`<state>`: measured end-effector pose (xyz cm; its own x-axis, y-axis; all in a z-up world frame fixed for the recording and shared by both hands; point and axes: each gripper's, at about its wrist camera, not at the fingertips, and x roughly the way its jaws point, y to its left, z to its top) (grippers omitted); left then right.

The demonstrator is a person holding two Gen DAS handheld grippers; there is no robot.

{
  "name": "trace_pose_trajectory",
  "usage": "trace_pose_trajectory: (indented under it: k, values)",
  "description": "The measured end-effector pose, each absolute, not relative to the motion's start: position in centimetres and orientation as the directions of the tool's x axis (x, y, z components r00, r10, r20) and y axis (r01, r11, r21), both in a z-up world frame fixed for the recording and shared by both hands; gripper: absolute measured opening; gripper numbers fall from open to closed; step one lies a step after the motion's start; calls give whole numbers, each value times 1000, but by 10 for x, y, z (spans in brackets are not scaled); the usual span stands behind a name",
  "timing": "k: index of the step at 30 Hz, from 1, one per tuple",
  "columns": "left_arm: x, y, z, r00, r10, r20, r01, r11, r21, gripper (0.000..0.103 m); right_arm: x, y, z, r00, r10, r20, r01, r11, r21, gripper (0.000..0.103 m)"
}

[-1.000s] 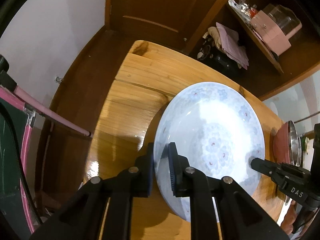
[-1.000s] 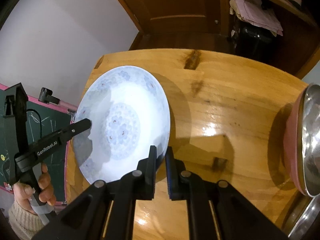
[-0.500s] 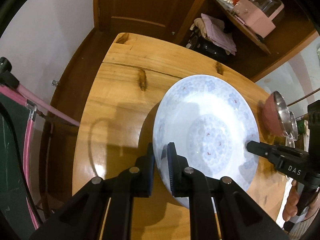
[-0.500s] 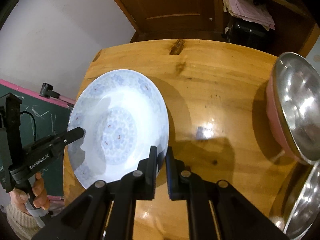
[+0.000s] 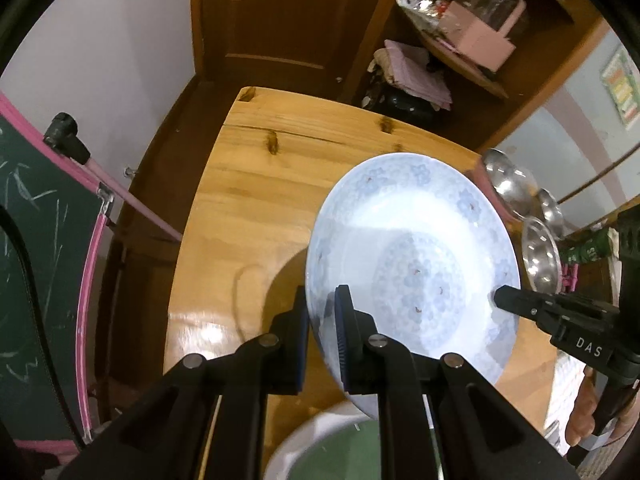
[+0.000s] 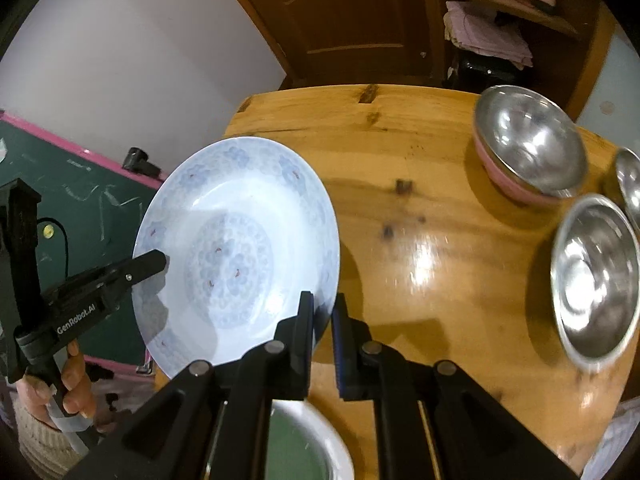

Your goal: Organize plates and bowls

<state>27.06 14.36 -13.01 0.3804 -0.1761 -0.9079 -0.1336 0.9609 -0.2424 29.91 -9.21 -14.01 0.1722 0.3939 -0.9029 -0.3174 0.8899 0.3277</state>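
A white plate with a pale blue flower pattern is held in the air above the wooden table. My left gripper is shut on its left rim. My right gripper is shut on its right rim; the plate also shows in the right wrist view. The plate tilts slightly. Below it, near me, is a white bowl with a green inside, partly hidden by the gripper arms. Each gripper shows in the other's view, clamped on the opposite rim.
On the right of the table stand a steel bowl in a pink bowl and two more steel bowls. A green chalkboard with a pink frame stands left of the table. A door and shelves are behind.
Both grippers have lifted the plate and drawn it back toward me. The green-inside bowl and the steel bowls have come into view.
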Motion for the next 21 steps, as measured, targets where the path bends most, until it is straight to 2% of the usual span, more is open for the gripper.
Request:
trace_pose_trajectory:
  k: [5, 11, 21]
  values:
    - [225, 122, -108, 403, -153, -902, -99, 973, -209, 10, 253, -107, -118, 202, 392, -897, -315, 894, 320, 8]
    - [171, 107, -98, 407, -178, -896, -75, 971, -227, 10, 202, -122, -109, 226, 391, -892, -314, 896, 313, 8]
    - [107, 106, -132, 370, -184, -911, -86, 969, -230, 10, 133, -130, -146, 205, 414, -887, -325, 883, 338, 8]
